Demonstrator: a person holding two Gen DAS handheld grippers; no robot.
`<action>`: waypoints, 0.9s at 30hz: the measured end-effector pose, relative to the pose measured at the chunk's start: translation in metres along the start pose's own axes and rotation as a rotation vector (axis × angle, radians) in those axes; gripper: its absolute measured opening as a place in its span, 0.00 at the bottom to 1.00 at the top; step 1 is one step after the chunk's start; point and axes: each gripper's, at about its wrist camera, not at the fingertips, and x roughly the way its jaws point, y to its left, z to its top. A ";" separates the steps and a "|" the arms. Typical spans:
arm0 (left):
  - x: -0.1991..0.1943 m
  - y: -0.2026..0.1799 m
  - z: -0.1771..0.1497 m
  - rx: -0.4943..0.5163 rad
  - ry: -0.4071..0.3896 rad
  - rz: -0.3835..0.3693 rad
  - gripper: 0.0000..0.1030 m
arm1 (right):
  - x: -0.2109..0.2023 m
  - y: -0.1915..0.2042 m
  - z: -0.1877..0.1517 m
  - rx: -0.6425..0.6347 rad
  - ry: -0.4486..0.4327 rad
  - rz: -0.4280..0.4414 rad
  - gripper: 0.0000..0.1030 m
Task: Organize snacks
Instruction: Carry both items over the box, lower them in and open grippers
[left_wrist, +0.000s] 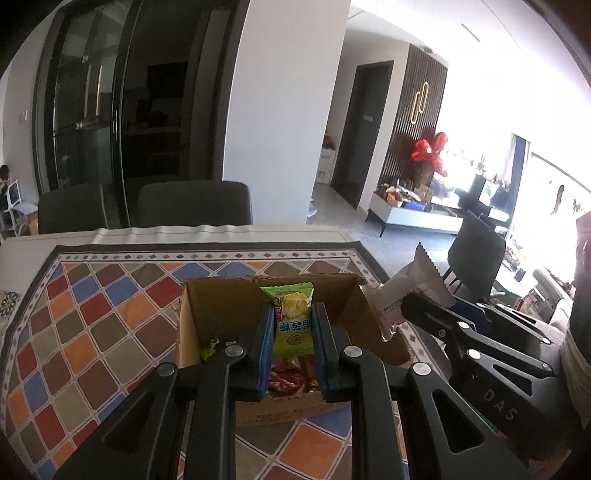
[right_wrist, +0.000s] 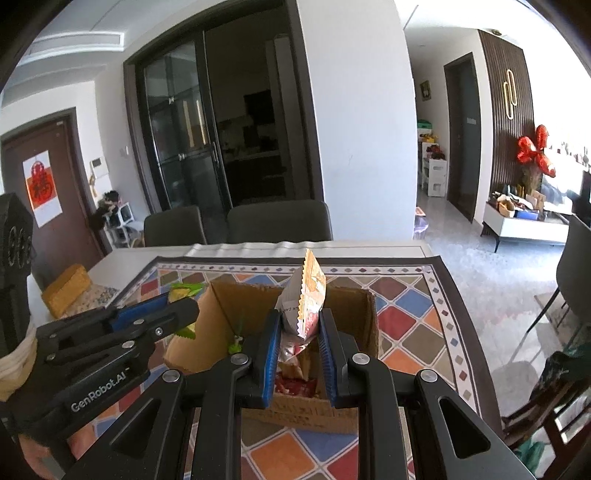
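Note:
An open cardboard box (left_wrist: 229, 306) (right_wrist: 240, 299) stands on a table with a colourful diamond-pattern cloth. It holds several snack packets, red ones at the bottom (left_wrist: 288, 380). My left gripper (left_wrist: 291, 314) is shut on a yellow-green snack packet (left_wrist: 291, 314) and holds it over the box; it also shows in the right wrist view (right_wrist: 181, 314). My right gripper (right_wrist: 301, 325) is shut on a silver-and-orange snack packet (right_wrist: 308, 295), held over the box's middle; it shows in the left wrist view (left_wrist: 424, 302) at the box's right edge with the packet (left_wrist: 402, 291).
Two grey chairs (left_wrist: 192, 203) stand behind the table's far edge. A yellow block (right_wrist: 68, 295) lies at the table's left. The tablecloth (left_wrist: 92, 314) spreads around the box. Another dark chair (left_wrist: 476, 254) stands to the right, off the table.

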 end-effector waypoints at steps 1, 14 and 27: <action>0.003 0.001 0.002 0.003 0.008 0.002 0.20 | 0.003 0.001 0.002 -0.007 0.011 -0.002 0.21; 0.060 0.024 0.010 -0.044 0.178 0.023 0.20 | 0.056 0.003 0.015 -0.045 0.230 -0.034 0.21; 0.063 0.029 -0.006 -0.035 0.212 0.108 0.38 | 0.076 -0.008 0.003 -0.015 0.319 -0.098 0.38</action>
